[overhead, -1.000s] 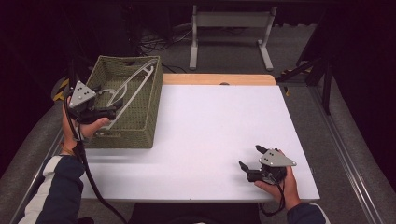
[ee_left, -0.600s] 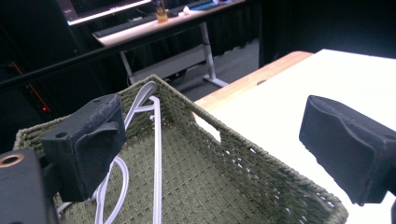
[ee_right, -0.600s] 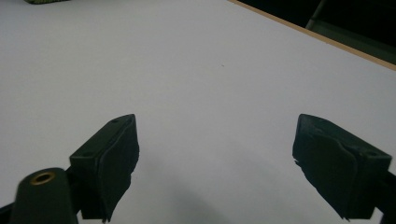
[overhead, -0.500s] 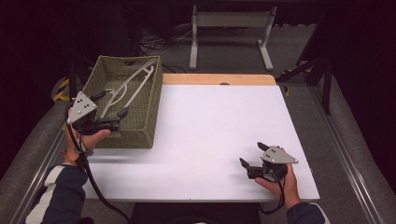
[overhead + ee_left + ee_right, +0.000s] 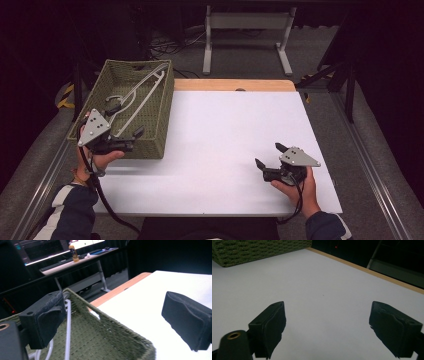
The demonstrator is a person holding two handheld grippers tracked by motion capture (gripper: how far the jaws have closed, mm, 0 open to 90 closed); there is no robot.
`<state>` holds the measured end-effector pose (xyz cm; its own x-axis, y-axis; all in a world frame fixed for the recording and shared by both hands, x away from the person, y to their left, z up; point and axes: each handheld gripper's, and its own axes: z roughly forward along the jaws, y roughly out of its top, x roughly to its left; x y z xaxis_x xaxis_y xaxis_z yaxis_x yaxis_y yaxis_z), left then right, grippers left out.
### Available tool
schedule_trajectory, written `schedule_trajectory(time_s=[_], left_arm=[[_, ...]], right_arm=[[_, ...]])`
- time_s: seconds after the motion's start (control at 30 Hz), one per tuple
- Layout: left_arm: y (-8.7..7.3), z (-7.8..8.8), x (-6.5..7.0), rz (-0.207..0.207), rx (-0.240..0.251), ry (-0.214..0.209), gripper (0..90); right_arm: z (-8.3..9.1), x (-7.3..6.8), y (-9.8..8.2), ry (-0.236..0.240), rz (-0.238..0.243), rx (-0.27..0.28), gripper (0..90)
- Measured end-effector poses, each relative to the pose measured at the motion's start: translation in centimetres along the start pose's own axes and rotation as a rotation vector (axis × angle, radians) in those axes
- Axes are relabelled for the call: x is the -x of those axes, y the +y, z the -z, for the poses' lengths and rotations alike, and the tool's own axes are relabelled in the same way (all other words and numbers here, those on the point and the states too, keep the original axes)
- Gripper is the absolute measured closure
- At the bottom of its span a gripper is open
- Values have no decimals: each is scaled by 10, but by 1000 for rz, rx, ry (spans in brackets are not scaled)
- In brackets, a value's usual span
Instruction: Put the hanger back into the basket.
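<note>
My left hand-held gripper (image 5: 125, 141) hovers jaws wide at the near right corner of the olive-green woven basket (image 5: 162, 125). The white plastic clothes hanger (image 5: 137, 97) lies inside, ahead-left, long axis diagonal toward the far right corner. Right hand-held gripper (image 5: 269, 161) sits wide, empty, well apart on the white table (image 5: 225, 130). One hanger, one basket.

Overhead plus two tong-mounted close-ups, basket (image 5: 135, 107) perhaps shared

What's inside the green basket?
The green basket holds white clothes hangers lying on its woven bottom. The left gripper covers its near corner, so anything under there stays hidden.
</note>
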<state>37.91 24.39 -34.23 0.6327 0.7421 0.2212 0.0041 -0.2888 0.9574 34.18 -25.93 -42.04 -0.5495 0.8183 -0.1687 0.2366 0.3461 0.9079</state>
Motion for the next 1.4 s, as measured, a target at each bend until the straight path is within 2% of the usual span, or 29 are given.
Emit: schedule_trajectory(time_s=[0.13, 0.23, 0.43, 0.47, 0.5, 0.6, 0.73, 0.9, 1.0, 1.1, 1.13, 1.17, 1.27, 1.4], left_arm=[[-2, 2, 9, 2, 16, -19, 51], [-6, 3, 17, 13, 33, -52, 46], [-14, 8, 39, -8, 56, -77, 59], [-15, 9, 42, -11, 53, -97, 67], [-15, 9, 42, -11, 53, -97, 67], [-18, 10, 53, -43, 46, -121, 69], [-22, 12, 60, -30, 51, -143, 71], [-31, 14, 68, -31, 27, -140, 58], [-42, 13, 74, -7, -3, -146, 56], [-50, 13, 77, -7, -45, -150, 54], [-50, 13, 77, -7, -45, -150, 54], [-55, 13, 78, -15, -67, -148, 54], [-63, 14, 79, -1, -84, -153, 54], [-75, 15, 78, -1, -123, -131, 58]], right_arm=[[-4, -2, 5, 1, 11, 10, 147], [-7, -4, 7, 8, 16, 13, 147], [-11, -9, 9, 10, 25, 21, 150], [-11, -10, 8, 12, 22, 23, 150], [-11, -10, 8, 10, 27, 22, 150], [-11, -12, 7, 11, 26, 24, 150], [-11, -15, 5, 17, 36, 23, 150], [-6, -17, 3, 25, 40, 33, 150], [-3, -19, 2, 36, 38, 38, 150], [-1, -21, 1, 42, 35, 41, 149], [-1, -21, 0, 44, 36, 40, 149], [-1, -22, 0, 42, 35, 39, 149], [0, -23, -1, 44, 36, 41, 149], [0, -26, -5, 47, 49, 23, 149]])
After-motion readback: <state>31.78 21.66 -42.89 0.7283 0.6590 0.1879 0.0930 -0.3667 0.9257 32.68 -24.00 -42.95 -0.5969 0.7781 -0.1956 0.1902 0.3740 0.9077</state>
